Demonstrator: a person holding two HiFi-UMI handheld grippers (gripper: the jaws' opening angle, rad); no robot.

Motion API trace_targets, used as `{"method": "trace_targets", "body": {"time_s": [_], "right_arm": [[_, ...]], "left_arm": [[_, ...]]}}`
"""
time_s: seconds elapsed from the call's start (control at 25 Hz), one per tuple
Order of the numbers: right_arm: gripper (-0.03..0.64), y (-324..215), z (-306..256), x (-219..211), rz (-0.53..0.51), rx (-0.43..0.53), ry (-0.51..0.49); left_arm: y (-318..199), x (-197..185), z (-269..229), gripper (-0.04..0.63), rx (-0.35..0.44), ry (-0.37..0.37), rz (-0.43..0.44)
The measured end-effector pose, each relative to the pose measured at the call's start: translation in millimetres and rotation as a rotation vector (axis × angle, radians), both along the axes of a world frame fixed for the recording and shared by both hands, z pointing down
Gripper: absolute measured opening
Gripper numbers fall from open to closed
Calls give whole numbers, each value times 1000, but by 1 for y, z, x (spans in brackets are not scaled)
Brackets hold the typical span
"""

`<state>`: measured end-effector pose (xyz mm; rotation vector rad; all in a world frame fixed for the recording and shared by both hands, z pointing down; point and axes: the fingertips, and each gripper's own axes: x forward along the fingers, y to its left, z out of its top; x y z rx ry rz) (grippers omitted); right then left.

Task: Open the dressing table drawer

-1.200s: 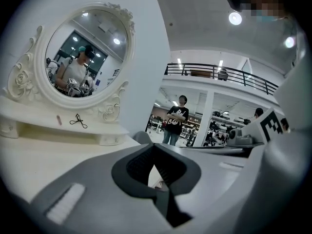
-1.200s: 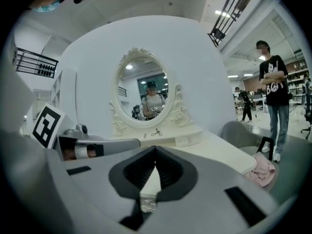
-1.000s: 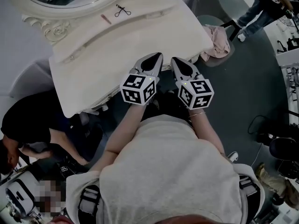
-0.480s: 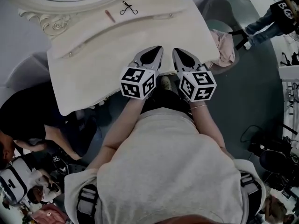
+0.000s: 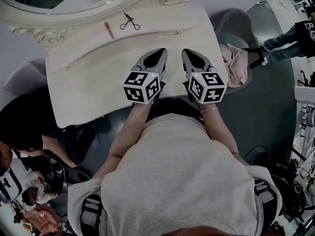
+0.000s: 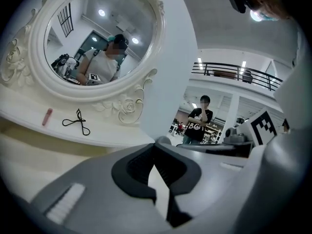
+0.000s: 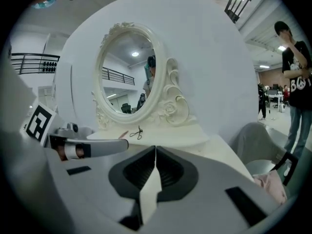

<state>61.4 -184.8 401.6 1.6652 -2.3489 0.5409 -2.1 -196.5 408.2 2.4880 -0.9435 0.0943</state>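
Left tongs (image 5: 159, 53) and right tongs (image 5: 190, 53) advanced over dressing table (image 5: 91, 85).

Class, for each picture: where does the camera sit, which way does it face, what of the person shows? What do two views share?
Head view: on the head, looking steeply down at the dressing table; torso, forearms, left gripper and right gripper show.
Left gripper view: on that gripper, facing the mirror along its shut fingers.
Right gripper view: likewise; left gripper shows.
Shared: eyelash curler, in all three.
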Motion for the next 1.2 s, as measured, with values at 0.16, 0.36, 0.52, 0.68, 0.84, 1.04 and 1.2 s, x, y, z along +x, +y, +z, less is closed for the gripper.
{"method": "trace_targets", "body": {"time_s": [0.16,0.36,0.52,0.68,0.84,1.04,1.2], "right_arm": [[9,-23,14,10,-53,-38,-8],[9,-49,36,22,-95,-85,-7],[9,-65,54,26,-135,-118,11],[11,-78,69,30,-155,-155,15],[12,-91,84,34,-159,-185,20],[126,-104,101,29,-170,-234,-15],[126,-113,108,29,-153,-239,-22]], "left_arm": [[-19,9,14,5,-39,-14,-46],[-32,14,34,5,-89,-38,-97],[-41,13,49,5,-128,-49,-131],[-51,11,63,5,-158,-72,-165],[-57,15,71,5,-183,-97,-173],[-59,18,80,5,-204,-110,-171],[-62,19,86,5,-213,-115,-172]]}}
